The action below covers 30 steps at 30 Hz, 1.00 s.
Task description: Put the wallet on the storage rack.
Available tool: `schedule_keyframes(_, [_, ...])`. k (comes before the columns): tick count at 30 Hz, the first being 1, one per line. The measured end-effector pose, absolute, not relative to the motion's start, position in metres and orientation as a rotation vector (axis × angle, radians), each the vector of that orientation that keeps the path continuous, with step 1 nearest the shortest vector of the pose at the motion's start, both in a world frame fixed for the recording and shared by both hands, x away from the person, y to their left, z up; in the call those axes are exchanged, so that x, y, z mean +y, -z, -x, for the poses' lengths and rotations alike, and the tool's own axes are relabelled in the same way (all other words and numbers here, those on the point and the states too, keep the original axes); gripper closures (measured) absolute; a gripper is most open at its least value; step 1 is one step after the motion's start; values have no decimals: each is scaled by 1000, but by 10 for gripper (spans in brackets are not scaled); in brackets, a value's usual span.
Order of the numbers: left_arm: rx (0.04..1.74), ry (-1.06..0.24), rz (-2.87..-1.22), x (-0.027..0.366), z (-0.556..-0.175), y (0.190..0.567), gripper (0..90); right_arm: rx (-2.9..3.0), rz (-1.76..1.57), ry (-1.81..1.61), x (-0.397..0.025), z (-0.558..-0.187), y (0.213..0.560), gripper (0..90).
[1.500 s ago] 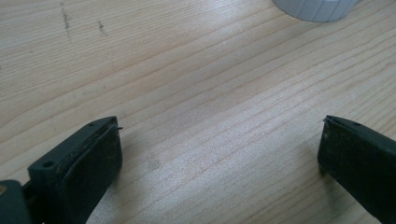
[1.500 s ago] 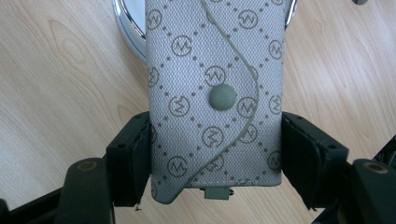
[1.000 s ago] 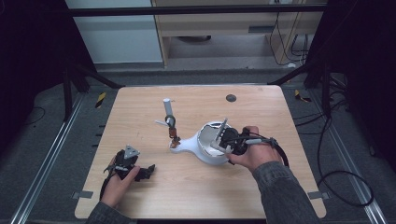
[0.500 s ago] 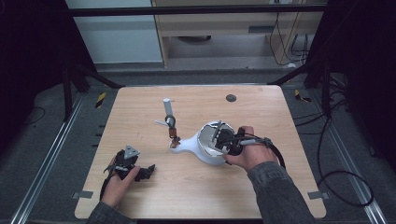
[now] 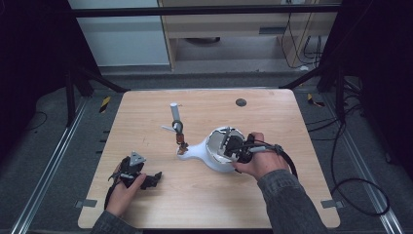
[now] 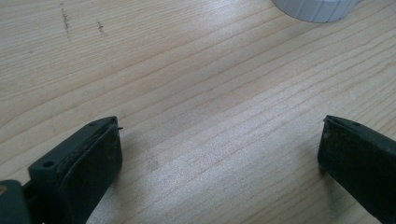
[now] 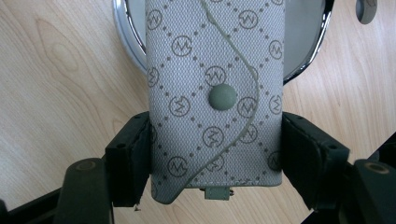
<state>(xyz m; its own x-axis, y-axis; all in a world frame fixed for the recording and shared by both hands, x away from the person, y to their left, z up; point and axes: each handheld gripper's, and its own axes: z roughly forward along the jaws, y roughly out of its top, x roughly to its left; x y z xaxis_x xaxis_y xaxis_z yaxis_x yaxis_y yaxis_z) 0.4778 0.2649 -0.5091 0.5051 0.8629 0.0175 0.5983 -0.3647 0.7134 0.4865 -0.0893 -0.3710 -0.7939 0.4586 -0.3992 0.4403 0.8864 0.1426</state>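
Your right gripper [image 7: 217,154] has the pouch clamped — your left waits open.

Start at your right gripper: its two black jaws press the long sides of a grey patterned pouch [image 7: 215,93] with a snap button, holding it flat-on so the flap faces the camera. Beyond the pouch's far end sits a shiny chrome-rimmed bowl [image 7: 126,46], so you seem to be holding it over or just at that opening, probably to set it inside or lift it clear; which one I cannot tell. From above, your right hand [image 5: 260,163] rests against the white rounded vessel [image 5: 214,158] at centre-right of the table [image 5: 272,112]. Its spout points left toward a small upright stand [image 5: 176,127]. Your left gripper [image 5: 146,179] lies near-left — jaws wide apart on bare wood, well clear of the work.
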Motion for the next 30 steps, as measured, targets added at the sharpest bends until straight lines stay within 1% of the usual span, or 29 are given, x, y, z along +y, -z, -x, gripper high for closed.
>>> schedule_keyframes(30, [1190, -521, -2096, 265, -478, 509, 0, 2659, -656, -21, -76, -498, 373, 304])
